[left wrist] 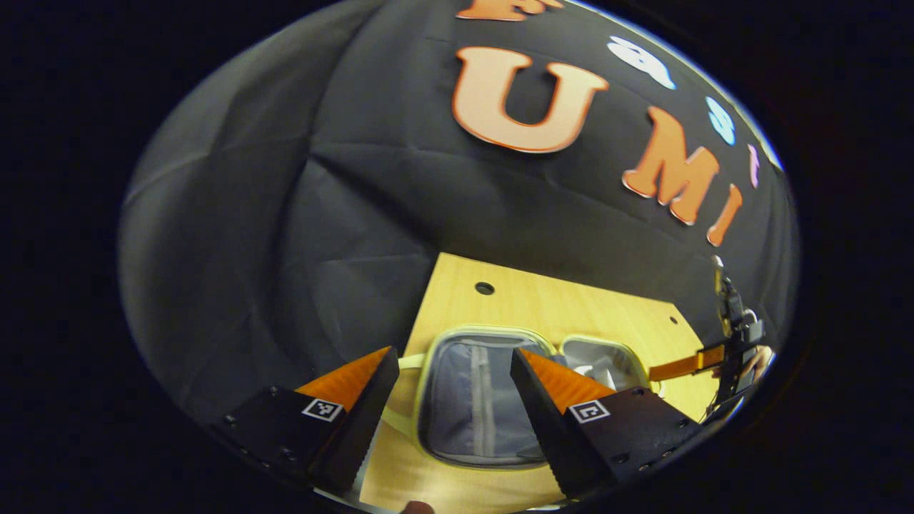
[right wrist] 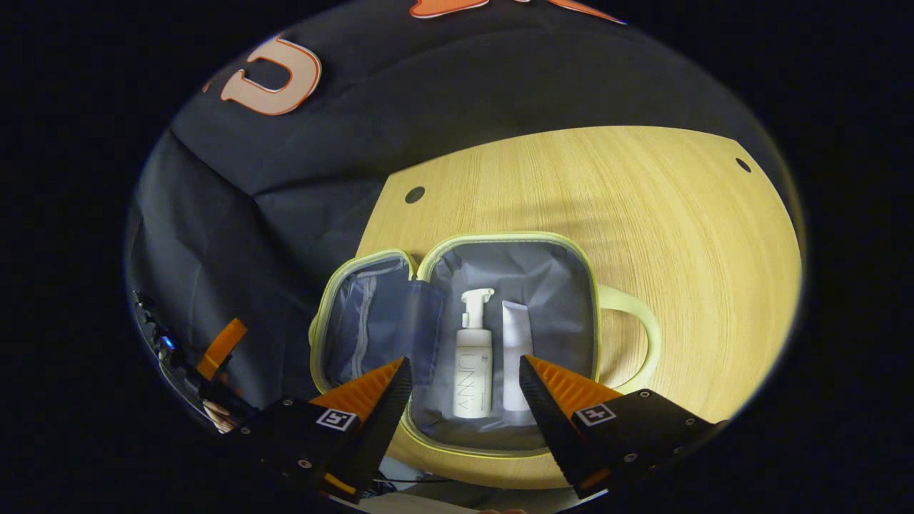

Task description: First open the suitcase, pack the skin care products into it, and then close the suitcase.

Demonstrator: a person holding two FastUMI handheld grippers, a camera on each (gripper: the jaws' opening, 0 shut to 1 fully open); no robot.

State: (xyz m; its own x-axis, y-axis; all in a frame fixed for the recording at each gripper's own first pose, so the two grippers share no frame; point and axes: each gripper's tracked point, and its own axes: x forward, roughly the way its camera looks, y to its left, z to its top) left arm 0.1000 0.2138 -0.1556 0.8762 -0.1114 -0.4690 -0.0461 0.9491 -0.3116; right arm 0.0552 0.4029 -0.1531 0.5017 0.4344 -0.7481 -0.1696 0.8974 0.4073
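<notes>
A small suitcase with a yellow-green rim (right wrist: 500, 237) lies open flat on the wooden table (right wrist: 643, 214). In its right half a white pump bottle (right wrist: 474, 357) and a white tube (right wrist: 515, 343) lie side by side on the grey lining. My right gripper (right wrist: 464, 378) hovers open above them, holding nothing. In the left gripper view the same suitcase (left wrist: 471, 400) shows its grey zipped half, and my left gripper (left wrist: 453, 368) stands open above it with nothing between its fingers. The right gripper (left wrist: 714, 357) appears far off at the right edge.
The suitcase's handle (right wrist: 639, 335) loops out to the right over the tabletop. Black cloth walls close the booth behind and to the left of the table. Small round holes (right wrist: 414, 194) mark the table's corners. The left gripper and a hand (right wrist: 214, 385) show at the lower left.
</notes>
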